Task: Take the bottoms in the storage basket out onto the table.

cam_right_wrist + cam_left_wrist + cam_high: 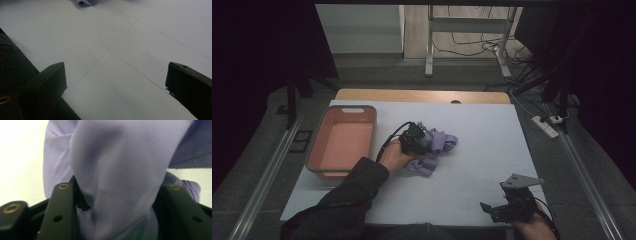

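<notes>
A crumpled lilac cloth [438, 146] lies on the white table cover [484, 150], a little left of the middle. My left gripper [421, 141] reaches into the cloth from its left side. In the left gripper view a thick fold of the cloth [120, 165] hangs between the parted jaws of the left gripper [118, 187]. A dark gap shows beside the left jaw, so the pads do not press on the fold. My right gripper [490, 211] rests open near the table's front right edge. Its jaws [115, 72] stand wide over bare table, and the cloth [86, 2] lies far off.
A salmon-pink tub with a grey rim [349, 107] stands at the table's left, close to my left forearm. A power strip [544, 126] and cables lie on the floor to the right. Desk legs [429, 45] stand beyond the far edge.
</notes>
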Tool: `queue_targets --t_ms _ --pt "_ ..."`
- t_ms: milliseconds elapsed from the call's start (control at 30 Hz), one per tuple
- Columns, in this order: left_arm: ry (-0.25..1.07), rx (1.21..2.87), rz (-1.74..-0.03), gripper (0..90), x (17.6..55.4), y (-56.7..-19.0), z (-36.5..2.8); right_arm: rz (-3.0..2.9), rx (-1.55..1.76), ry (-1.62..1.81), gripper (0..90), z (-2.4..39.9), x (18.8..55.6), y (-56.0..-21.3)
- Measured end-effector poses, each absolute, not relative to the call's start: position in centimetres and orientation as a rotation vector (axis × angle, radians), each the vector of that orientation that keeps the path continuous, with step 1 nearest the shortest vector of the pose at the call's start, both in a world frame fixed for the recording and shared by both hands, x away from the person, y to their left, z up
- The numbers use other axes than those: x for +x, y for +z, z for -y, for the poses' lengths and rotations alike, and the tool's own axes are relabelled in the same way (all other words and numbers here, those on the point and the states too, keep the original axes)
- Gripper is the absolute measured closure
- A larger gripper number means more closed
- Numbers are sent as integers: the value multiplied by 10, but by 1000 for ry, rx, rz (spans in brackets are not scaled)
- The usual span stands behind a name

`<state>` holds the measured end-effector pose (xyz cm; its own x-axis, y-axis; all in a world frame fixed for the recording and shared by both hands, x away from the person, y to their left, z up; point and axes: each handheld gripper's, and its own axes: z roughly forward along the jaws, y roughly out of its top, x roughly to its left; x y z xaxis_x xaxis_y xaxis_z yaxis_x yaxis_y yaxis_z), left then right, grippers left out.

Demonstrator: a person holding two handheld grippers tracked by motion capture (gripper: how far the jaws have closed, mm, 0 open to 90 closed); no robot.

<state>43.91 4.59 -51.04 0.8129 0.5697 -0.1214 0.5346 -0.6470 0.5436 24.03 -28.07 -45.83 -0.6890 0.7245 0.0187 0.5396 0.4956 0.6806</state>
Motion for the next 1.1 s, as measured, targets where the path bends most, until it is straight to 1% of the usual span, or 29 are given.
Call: queue_targets --t_ms 100,333,433,633,800,933,1100 --pt "83 2424 -807 437 439 -513 -45 -2478 1064 976 36 280 240 -458" --pt "86 2429 -793 364 439 -514 -44 -2484 1061 968 36 280 240 -458" --pt "86 2427 -795 312 439 -515 -43 -2489 1058 965 36 280 240 -458" --pt "90 2440 -792 265 439 -514 -41 -2486 1057 968 36 280 240 -458" --pt "98 2443 -813 212 439 -513 -41 -2487 1056 968 36 280 240 -458" --pt "122 2453 -846 122 439 -513 -40 -2493 1048 965 36 280 240 -458" --pt "96 2448 -862 77 440 -513 -40 -2496 1049 965 36 280 240 -458"
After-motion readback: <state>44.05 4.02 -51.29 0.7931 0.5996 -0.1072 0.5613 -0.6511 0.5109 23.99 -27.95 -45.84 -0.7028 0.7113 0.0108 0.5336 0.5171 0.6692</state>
